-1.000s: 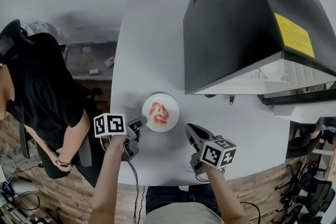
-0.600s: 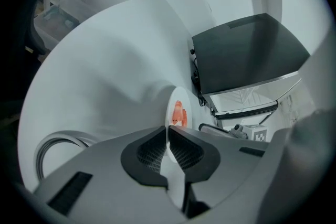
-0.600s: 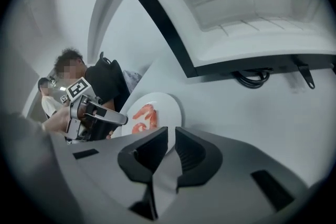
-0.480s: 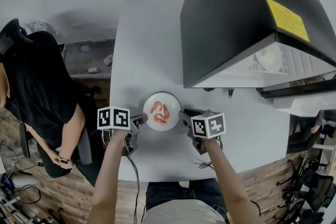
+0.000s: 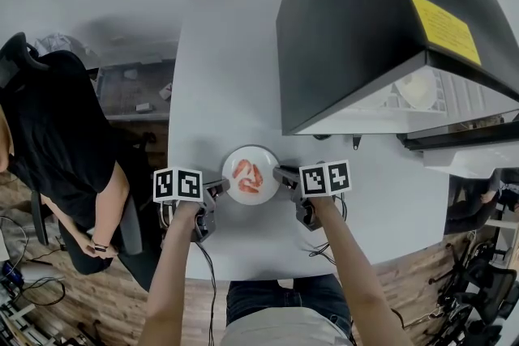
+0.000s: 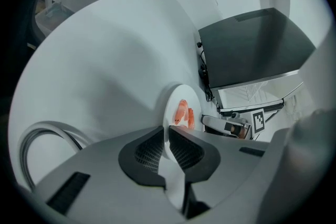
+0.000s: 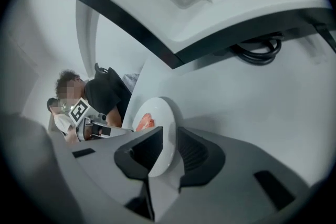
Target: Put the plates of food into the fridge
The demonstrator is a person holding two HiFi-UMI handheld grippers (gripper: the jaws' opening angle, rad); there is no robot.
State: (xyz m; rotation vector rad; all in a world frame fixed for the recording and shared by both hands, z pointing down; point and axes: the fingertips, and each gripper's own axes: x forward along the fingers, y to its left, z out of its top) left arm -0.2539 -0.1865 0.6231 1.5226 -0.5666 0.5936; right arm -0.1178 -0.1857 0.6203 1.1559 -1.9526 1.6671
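— So where was the plate (image 5: pixel 250 175)?
— Flat on the white table (image 5: pixel 235 53), just in front of the open fridge (image 5: pixel 365 36), with orange-red food (image 5: pixel 247 176) in its middle.
— And the left gripper (image 5: pixel 217 188)?
— Its pads (image 6: pixel 148 150) were pinched on the plate's left rim.
— The right gripper (image 5: pixel 281 174)?
— Its jaws stood astride the opposite rim, not quite closed. One pad (image 7: pixel 144 152) lay against the plate, and a dark sliver showed beside the other.
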